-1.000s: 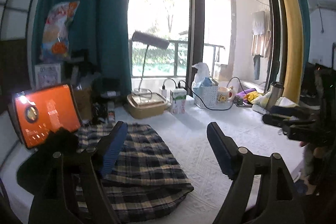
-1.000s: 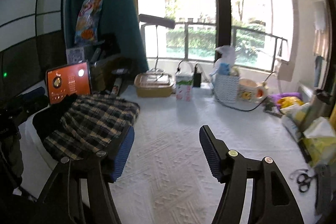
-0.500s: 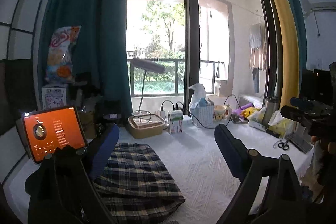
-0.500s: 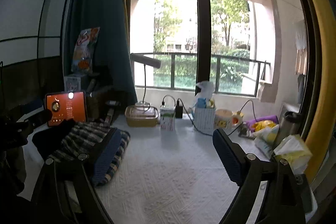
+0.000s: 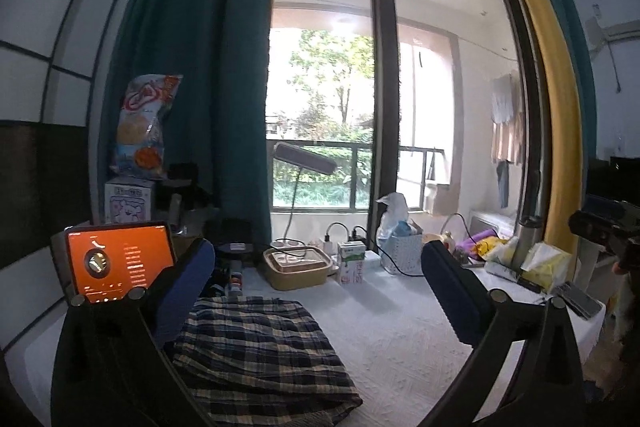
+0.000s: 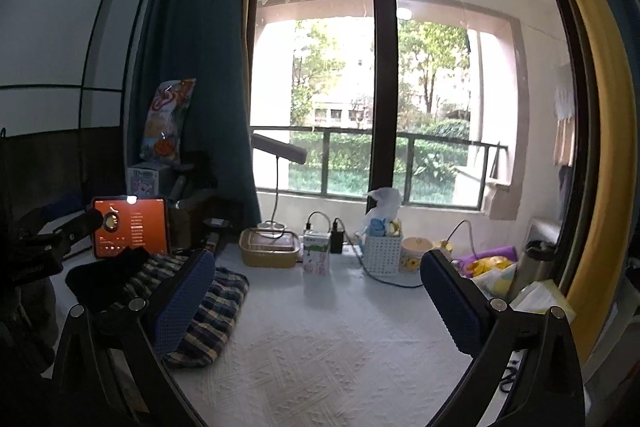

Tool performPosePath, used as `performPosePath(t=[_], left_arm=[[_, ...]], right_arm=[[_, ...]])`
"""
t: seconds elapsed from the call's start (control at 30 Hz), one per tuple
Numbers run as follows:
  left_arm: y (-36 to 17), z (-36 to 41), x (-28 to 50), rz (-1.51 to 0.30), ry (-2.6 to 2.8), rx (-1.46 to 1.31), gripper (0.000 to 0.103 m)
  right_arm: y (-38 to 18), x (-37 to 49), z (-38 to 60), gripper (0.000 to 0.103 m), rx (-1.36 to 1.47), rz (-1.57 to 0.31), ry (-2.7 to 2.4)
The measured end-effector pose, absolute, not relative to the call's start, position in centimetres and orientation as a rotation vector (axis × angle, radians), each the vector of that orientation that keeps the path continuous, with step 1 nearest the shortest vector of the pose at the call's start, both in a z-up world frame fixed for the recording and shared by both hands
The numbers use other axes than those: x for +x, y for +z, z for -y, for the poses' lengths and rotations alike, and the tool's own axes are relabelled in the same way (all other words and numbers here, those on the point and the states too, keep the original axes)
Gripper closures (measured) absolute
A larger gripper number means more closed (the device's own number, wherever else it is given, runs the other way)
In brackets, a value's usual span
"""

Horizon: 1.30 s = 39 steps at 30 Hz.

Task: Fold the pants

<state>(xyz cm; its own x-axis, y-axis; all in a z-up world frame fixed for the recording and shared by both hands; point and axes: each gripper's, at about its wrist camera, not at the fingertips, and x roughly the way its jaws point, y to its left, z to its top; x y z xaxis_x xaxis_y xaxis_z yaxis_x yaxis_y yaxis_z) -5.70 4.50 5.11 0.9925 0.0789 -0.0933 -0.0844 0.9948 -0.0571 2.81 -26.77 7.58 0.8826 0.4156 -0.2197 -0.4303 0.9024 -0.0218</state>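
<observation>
The plaid pants (image 5: 256, 355) lie folded in a compact stack at the lower left of the white surface (image 5: 400, 339), and with the left gripper (image 5: 316, 291) and right gripper (image 6: 316, 299) having just spread their fingers wide around nothing, the folding looks finished, leaving only withdrawal.

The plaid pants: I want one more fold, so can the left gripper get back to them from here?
Probably yes. The plaid pants lie folded on the white cloth, just below the left gripper, whose jaws have just been opening and stand wide with nothing between them.
</observation>
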Motion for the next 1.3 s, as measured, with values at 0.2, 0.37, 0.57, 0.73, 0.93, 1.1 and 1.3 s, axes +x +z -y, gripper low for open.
performPosePath(t=[0.2,0.37,0.57,0.73,0.93,1.1,1.3], left_arm=[[4.5,-4.7,-5.2,-0.120,0.151,-0.040,0.001],[4.2,-4.8,-5.1,-0.120,0.161,-0.035,0.001],[3.8,-5.3,-4.8,-0.150,0.163,-0.046,0.001],[3.8,-5.2,-4.8,-0.148,0.160,-0.044,0.001],[3.8,-5.2,-4.8,-0.149,0.154,-0.040,0.001],[3.9,-5.4,-5.1,-0.130,0.149,-0.048,0.001],[4.0,-5.5,-5.0,-0.136,0.148,-0.056,0.001]], right_arm=[[7.7,2.8,26.8,0.000,-0.068,-0.204,0.339],[7.2,3.4,26.7,0.000,-0.070,-0.229,0.332],[6.6,3.9,26.1,0.000,-0.064,-0.259,0.348],[6.5,4.0,26.1,0.000,-0.063,-0.266,0.353],[6.5,3.9,26.3,0.000,-0.060,-0.266,0.351],[6.5,3.8,26.3,0.000,-0.049,-0.270,0.354],[6.5,3.9,26.3,0.000,-0.045,-0.273,0.353]])
